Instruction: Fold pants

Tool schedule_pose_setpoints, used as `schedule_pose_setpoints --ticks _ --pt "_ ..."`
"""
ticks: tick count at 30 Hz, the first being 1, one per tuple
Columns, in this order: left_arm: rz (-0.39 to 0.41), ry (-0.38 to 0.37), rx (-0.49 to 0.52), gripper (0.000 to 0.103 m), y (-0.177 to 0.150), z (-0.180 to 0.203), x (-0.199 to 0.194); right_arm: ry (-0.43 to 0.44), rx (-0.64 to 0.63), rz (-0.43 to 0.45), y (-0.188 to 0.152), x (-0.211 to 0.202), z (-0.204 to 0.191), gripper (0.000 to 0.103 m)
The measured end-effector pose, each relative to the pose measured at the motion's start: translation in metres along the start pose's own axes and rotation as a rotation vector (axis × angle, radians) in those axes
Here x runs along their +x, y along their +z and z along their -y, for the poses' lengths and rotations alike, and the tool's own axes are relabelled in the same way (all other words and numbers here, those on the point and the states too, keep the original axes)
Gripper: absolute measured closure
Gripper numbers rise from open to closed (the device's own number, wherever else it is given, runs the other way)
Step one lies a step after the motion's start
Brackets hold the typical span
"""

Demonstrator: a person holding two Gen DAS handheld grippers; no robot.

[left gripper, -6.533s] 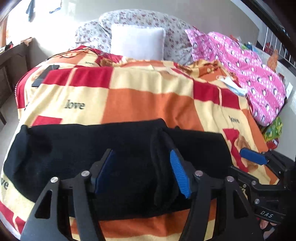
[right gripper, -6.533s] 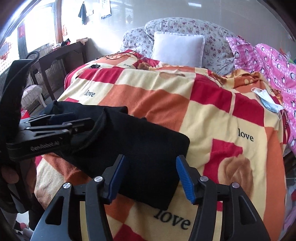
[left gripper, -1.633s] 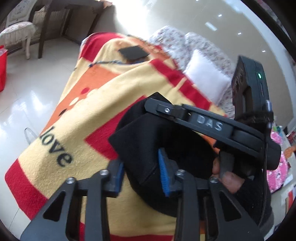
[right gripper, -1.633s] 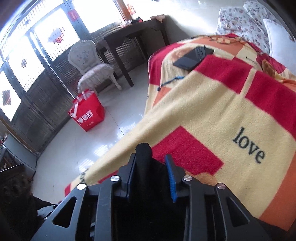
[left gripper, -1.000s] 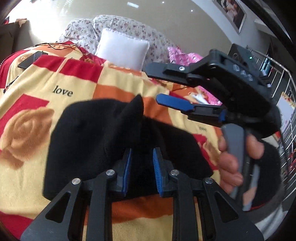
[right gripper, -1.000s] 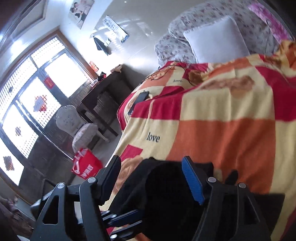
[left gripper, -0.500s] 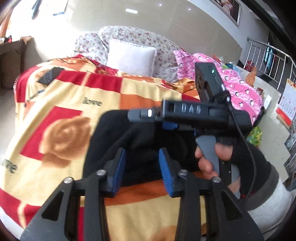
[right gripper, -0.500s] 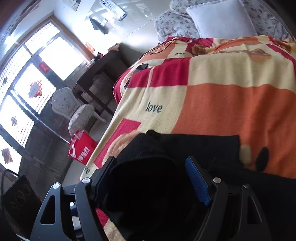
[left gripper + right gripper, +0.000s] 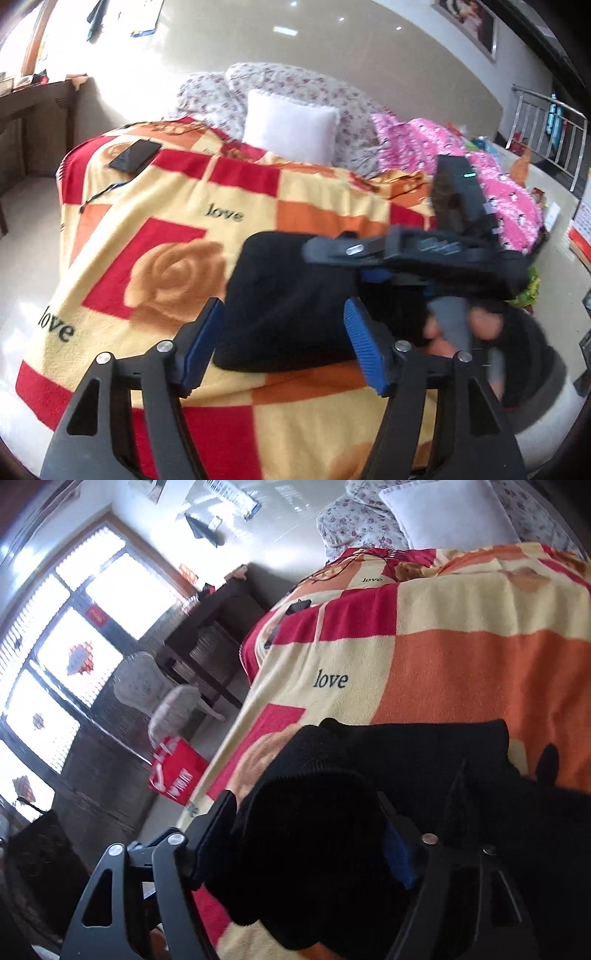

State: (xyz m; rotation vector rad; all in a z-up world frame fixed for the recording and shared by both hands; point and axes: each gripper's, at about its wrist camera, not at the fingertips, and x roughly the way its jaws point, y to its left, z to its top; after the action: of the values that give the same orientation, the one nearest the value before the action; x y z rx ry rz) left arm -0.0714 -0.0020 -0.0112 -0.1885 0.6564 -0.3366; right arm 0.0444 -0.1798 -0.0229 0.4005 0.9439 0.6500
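The black pants [image 9: 284, 302] lie folded into a compact bundle on the checked blanket [image 9: 177, 206] of the bed. My left gripper [image 9: 282, 345] is open, its blue pads on either side of the bundle's near edge, holding nothing. My right gripper [image 9: 388, 266] reaches across over the bundle from the right in the left wrist view, blurred. In the right wrist view the pants [image 9: 369, 775] bulge between the right gripper's [image 9: 306, 838] wide-open jaws, and the fabric hides most of the right pad.
A white pillow [image 9: 290, 131] and floral cushions sit at the bed's head, and a pink quilt [image 9: 480, 177] lies on the right. A dark phone [image 9: 135, 155] with a cable lies far left on the blanket. A chair [image 9: 155, 698], a red bag [image 9: 177, 771] and a desk stand left of the bed.
My left gripper has opened wider and drawn back from the pants. The right gripper has stayed open over the folded bundle, shifting slightly to the right.
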Motion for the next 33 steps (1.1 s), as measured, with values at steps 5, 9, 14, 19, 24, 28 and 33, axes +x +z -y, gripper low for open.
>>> schedule_pose_setpoints --ticks 5,9,14,19,24,28,33 --pt "-0.08 -0.034 -0.015 0.036 -0.014 0.002 0.022 -0.016 0.007 -0.018 -0.008 0.005 -0.002 0.028" --pt "-0.081 -0.045 0.002 0.035 -0.016 0.011 0.019 -0.045 -0.034 -0.002 -0.01 0.01 -0.004 0.087" --pt "-0.011 -0.065 0.018 0.033 0.005 0.019 -0.001 -0.015 -0.092 0.088 0.003 -0.042 -0.014 0.088" --pt "0.02 -0.078 0.049 0.029 0.022 0.034 0.001 -0.097 -0.116 0.182 0.007 -0.11 -0.005 0.088" --pt "-0.032 -0.085 0.084 0.029 0.021 0.055 0.03 -0.289 -0.048 0.167 -0.012 -0.144 0.044 0.087" --pt "-0.107 -0.064 0.121 0.029 0.015 0.071 0.059 -0.497 -0.016 0.086 -0.027 -0.133 0.079 0.067" --pt "-0.109 -0.047 0.14 0.029 0.027 0.082 0.064 -0.569 -0.042 0.183 -0.026 -0.169 0.07 0.058"
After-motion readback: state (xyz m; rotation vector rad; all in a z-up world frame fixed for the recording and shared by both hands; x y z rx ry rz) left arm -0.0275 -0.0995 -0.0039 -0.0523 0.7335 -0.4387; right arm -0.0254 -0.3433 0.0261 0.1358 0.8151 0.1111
